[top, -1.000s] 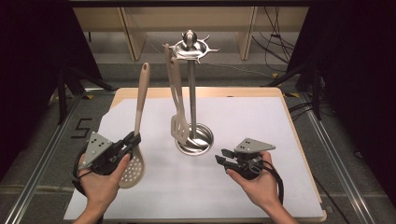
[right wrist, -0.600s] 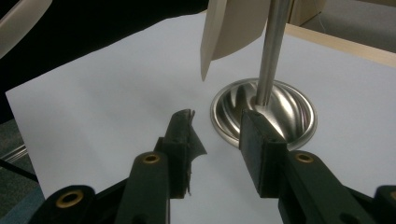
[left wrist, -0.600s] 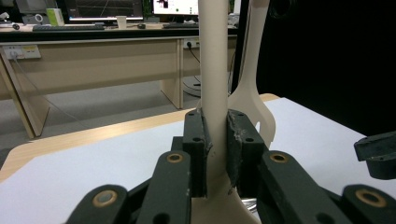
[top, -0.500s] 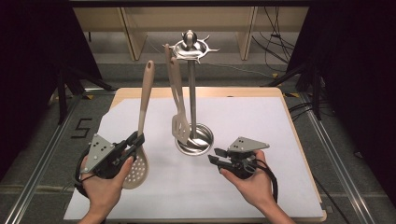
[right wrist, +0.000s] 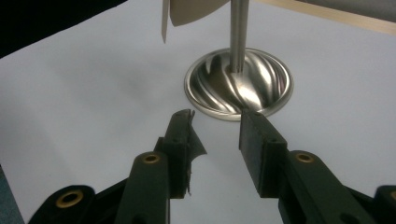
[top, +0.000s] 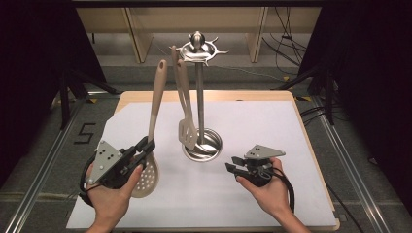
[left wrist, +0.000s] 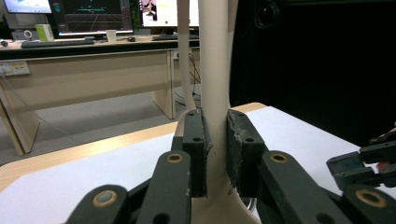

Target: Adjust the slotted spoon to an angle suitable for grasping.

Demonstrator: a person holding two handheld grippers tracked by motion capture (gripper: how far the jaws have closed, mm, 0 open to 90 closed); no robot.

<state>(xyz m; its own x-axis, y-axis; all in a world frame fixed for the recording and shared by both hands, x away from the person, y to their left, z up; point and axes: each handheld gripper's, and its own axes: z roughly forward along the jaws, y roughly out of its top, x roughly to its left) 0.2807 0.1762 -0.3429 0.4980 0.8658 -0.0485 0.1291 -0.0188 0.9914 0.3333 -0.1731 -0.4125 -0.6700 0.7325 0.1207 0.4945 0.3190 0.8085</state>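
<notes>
Over the past second the skimmer spoon (top: 148,145) has swung more upright, its handle tip rising toward the rack's crown, while the right gripper (top: 234,169) has slid a little lower on the table. From the high view, the left gripper (top: 143,150) is clamped on the spoon's neck just above the perforated bowl, apparently so the long handle can be steered up to the hooks of the steel utensil stand (top: 200,97); a slotted spatula (top: 184,107) already hangs there, its blade just above the stand's round base. The right gripper rests near that base, to its right, jaws apart and holding nothing, seemingly waiting. In the left gripper view, the beige handle (left wrist: 214,70) runs straight up between the two pads, pinched on both sides, with the bowl below the jaws. In the right gripper view, the open jaws point at the polished base (right wrist: 238,84), close but not touching, on the white table sheet (right wrist: 93,93).
</notes>
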